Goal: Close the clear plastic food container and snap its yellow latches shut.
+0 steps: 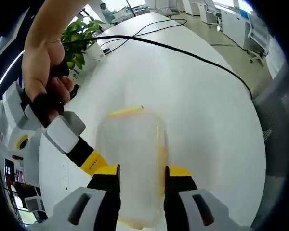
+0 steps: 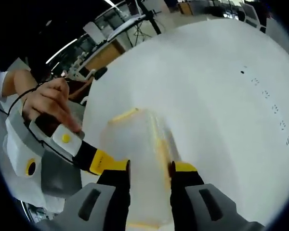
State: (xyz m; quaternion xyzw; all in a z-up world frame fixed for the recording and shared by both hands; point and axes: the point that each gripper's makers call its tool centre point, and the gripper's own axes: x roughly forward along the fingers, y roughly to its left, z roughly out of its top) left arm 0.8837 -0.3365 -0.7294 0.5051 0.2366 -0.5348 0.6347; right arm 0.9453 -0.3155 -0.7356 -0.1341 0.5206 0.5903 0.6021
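**Latch work with both grippers over the container**

Left gripper [image 1: 142,180] has its jaws apart with a clear gap. They sit over the near end of the container [image 1: 135,144] rather than clamped round it, since the box looks wider than the gap. Right gripper [image 2: 150,175] is the same in its own view: jaws parted, the box running up between and under them. Each view also shows the other gripper's yellow-and-black finger coming in from the left, touching or just beside the box's long side, with a hand [image 1: 43,72] on its handle.

The container lies on the white table [image 1: 197,106], near the edge closest to the person. One yellow latch [image 1: 125,111] is at the far end and another [image 1: 161,154] runs along the side by the jaw. The plastic is blurred, so I cannot tell if the lid is fully seated or any latch is snapped.

To do this step well, I would pin the box with one gripper so it cannot skate on the smooth top. The other jaw tip should then push each latch flat against the wall, square on, one at a time. An off-centre push could tip the light box.

Beyond it lie a black cable [image 1: 183,53] and a potted plant [image 1: 79,38].

As for writing, there is small dark print on the incoming yellow finger and faint marks on the table, all too small to read. No label is legible on the box.
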